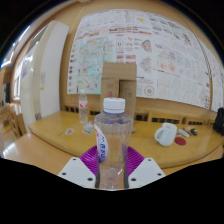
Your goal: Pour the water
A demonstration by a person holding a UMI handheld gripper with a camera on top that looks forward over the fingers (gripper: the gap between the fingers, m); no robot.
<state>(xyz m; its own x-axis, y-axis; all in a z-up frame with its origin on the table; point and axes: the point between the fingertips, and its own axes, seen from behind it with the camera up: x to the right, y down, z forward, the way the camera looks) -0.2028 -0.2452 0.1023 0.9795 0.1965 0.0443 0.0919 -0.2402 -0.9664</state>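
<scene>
A clear plastic water bottle (113, 140) with a white cap and a blue-and-white label stands upright between my fingers, lifted above the wooden table (60, 135). My gripper (112, 172) is shut on its lower body, the purple pads (92, 157) pressing on both sides. Beyond the bottle and to its left, a clear drinking glass (84, 108) stands on the table. The bottle's base is hidden between my fingers.
A white mug (165, 134) rests on the table to the right, with a small red thing (181, 141) beside it. A cardboard box (119, 80) stands behind the bottle. Posters cover the wall. Wooden chairs line the table's left side.
</scene>
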